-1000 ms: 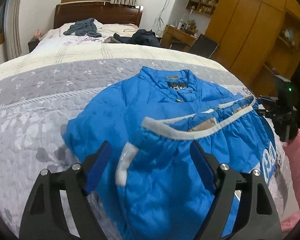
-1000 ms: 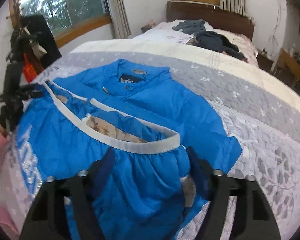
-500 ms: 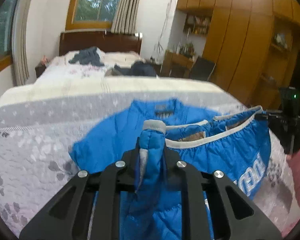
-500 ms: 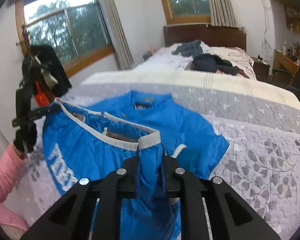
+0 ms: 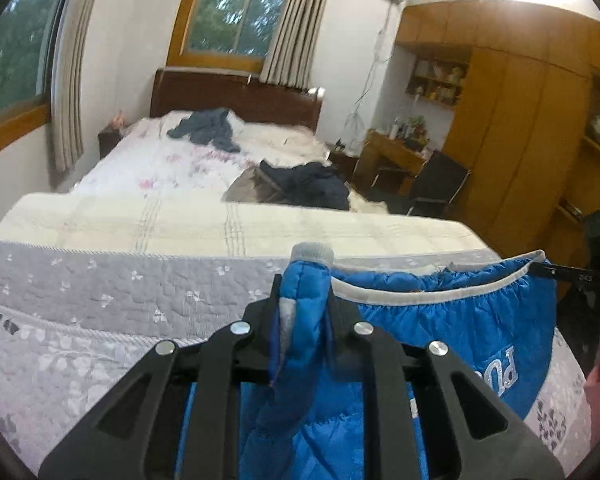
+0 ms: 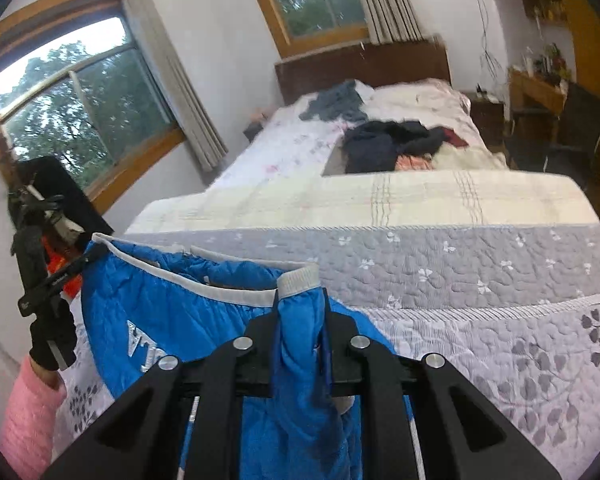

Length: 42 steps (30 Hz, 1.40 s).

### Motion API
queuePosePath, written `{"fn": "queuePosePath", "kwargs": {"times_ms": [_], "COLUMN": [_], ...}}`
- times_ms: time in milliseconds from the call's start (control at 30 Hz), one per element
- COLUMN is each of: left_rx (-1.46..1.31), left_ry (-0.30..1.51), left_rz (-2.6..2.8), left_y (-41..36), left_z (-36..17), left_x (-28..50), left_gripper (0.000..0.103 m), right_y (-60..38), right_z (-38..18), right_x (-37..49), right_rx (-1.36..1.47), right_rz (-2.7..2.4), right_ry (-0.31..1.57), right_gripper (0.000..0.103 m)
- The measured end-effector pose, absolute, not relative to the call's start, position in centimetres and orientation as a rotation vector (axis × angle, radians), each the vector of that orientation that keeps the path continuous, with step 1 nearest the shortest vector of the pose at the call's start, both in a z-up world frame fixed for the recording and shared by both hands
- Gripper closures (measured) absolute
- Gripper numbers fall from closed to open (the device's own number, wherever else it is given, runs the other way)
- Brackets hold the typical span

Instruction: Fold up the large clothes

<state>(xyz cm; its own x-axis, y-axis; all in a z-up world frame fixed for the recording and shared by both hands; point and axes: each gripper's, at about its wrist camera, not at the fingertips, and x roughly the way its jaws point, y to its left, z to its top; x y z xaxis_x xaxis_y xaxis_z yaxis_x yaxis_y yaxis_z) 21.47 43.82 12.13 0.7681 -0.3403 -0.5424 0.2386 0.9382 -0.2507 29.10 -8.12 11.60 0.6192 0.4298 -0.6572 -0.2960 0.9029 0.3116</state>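
Blue quilted jacket (image 5: 460, 332) hangs by its grey-white hem band (image 5: 412, 294) between the two tongs, lifted above the grey floral quilt (image 5: 100, 308) at the foot of the bed. In the left wrist view, the left gripper (image 5: 304, 320) has its jaws pressed together on a bunched corner of the hem, the ribbed end of the band poking up at twelve o'clock from the fingers. From there the band runs toward three o'clock to the right gripper (image 5: 564, 270), which pinches the other corner; only its black finger shows at the frame's edge there. White lettering on the jacket sits at about four o'clock from the left gripper. In the right wrist view, the right gripper (image 6: 302, 320) is likewise clamped on a fold of blue fabric topped by the band, and the hem stretches toward ten o'clock to the left gripper (image 6: 92, 254), held by a hand in a pink sleeve (image 6: 28, 412) at eight o'clock. Beyond the jacket, at twelve o'clock, a cream blanket (image 6: 380, 200) crosses the bed, with dark clothes (image 6: 384, 142) and a grey-blue garment (image 6: 336, 102) lying farther up near the wooden headboard (image 6: 360, 66).
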Motion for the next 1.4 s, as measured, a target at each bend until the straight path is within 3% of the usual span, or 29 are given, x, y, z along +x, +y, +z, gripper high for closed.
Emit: {"fn": "queuePosePath", "kwargs": {"times_ms": [300, 600, 833, 1067, 1133, 1400], "left_rx": [-0.137, -0.182, -0.263, -0.253, -0.236, -0.184], "left_ry": [0.845, 0.962, 0.896, 0.809, 0.807, 0.83], "left_rz": [-0.205, -0.15, -0.148, -0.178, -0.204, -0.284], "left_y": [43.2, 44.4, 46.5, 47.0, 46.3, 43.0], "left_z": [3.3, 0.1, 3.2, 8.2, 8.9, 7.0], "left_x": [28.3, 30.6, 28.5, 21.3, 18.4, 10.5], "left_gripper": [0.082, 0.057, 0.051, 0.038, 0.032, 0.029], "right_y": [-7.6, -9.1, -10.6, -12.2, -12.4, -13.3], "right_z": [3.5, -2.6, 0.0, 3.3, 3.4, 1.6], "right_x": [35.1, 36.7, 34.5, 28.2, 25.7, 18.5], "right_rx": [0.204, 0.314, 0.318, 0.279, 0.276, 0.32], "right_rz": [0.339, 0.299, 0.274, 0.336, 0.36, 0.417], "right_ry": [0.959, 1.034, 1.0, 0.981, 0.986, 1.017], "right_gripper": [0.087, 0.082, 0.064, 0.047, 0.046, 0.042]}}
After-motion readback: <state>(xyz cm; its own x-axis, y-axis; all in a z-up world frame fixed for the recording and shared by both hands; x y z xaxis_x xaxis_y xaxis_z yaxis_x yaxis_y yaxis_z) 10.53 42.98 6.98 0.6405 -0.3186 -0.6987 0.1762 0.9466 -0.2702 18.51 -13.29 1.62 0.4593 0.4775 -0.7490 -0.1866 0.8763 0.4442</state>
